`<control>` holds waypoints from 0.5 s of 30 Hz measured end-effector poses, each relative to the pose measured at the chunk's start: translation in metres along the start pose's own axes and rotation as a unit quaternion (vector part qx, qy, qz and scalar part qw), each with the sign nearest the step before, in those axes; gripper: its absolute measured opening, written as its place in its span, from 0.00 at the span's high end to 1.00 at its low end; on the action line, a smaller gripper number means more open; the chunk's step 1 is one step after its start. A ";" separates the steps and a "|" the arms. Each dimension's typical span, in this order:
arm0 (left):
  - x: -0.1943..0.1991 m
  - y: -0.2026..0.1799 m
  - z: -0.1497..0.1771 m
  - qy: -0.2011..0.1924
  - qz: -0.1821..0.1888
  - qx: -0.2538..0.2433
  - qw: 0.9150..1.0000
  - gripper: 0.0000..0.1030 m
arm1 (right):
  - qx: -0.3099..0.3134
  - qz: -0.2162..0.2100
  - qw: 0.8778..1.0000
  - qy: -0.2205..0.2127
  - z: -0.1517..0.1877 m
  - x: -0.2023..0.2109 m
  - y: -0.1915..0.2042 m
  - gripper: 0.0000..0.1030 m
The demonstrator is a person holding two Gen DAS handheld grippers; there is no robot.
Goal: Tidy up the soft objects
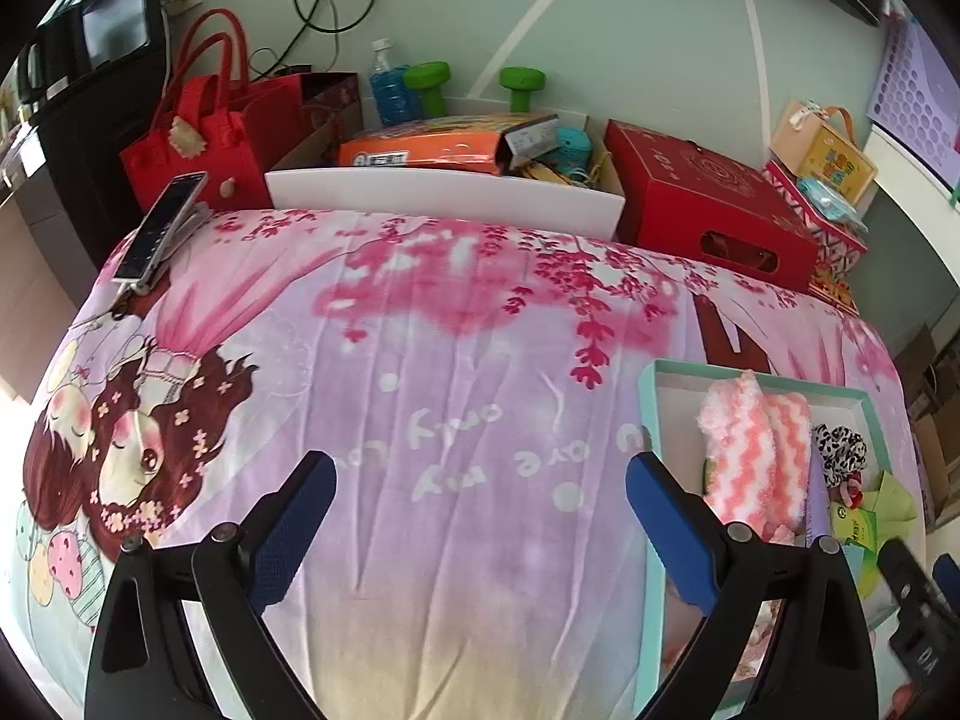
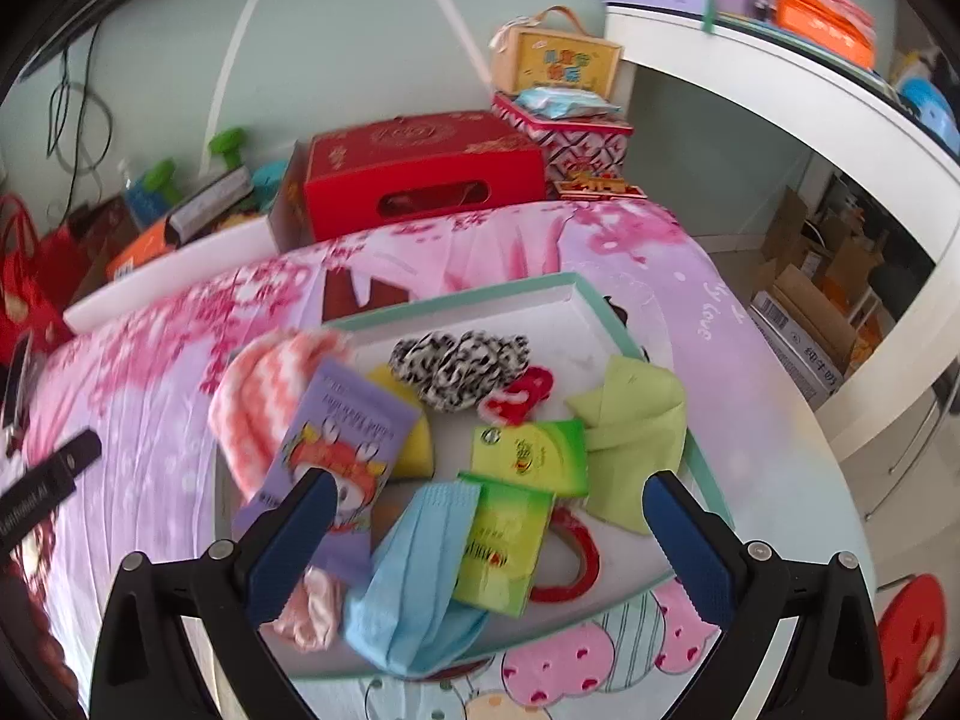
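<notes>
The right gripper (image 2: 486, 516) hangs with its jaws spread wide and holding nothing, just above the near part of a teal-rimmed tray (image 2: 606, 315) that lies on a bed covered by a pink and purple cartoon sheet (image 2: 150, 396). Directly under the gripper, in the tray's near end, lies a blue face mask (image 2: 414, 576), touching a green tissue pack (image 2: 504, 546) and a red ring (image 2: 576, 564). A little farther in are a purple packet (image 2: 342, 438), a yellow sponge (image 2: 414, 438), a second green pack (image 2: 531, 447) and a folded light-green cloth (image 2: 630, 432). Toward the tray's far end sit pink-and-white striped fuzzy socks (image 2: 264, 396) and a black-and-white scrunchie (image 2: 456, 366).

The left gripper (image 1: 480, 480), jaws also released and empty, hovers over bare sheet beside the tray's left rim. Beyond the tray, past the bed's far edge, stands a red box (image 2: 420, 174).
</notes>
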State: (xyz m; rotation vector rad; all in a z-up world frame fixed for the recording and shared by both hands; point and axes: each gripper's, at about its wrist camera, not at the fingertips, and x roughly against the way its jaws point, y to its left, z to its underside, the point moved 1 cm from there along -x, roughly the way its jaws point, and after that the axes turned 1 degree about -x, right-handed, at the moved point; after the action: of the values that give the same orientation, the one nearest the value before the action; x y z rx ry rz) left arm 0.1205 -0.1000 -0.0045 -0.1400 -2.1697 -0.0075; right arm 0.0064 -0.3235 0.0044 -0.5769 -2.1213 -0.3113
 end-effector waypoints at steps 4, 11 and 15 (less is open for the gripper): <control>0.005 0.012 0.001 0.001 -0.001 0.015 1.000 0.05 | 0.030 0.001 0.999 0.012 0.006 0.004 0.014 0.00; 0.009 0.037 0.005 0.033 -0.025 0.029 0.999 0.05 | 0.053 -0.006 0.998 0.025 0.015 0.004 0.034 0.00; 0.014 0.049 0.009 0.037 -0.042 0.025 0.998 0.05 | 0.058 -0.011 0.998 0.024 0.017 0.008 0.043 0.00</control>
State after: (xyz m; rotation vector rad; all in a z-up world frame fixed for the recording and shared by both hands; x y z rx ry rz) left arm 0.1104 -0.0499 0.0000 -0.0193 -2.0993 -0.0074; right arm 0.0128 -0.2777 0.0015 -0.4757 -2.0856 -0.2107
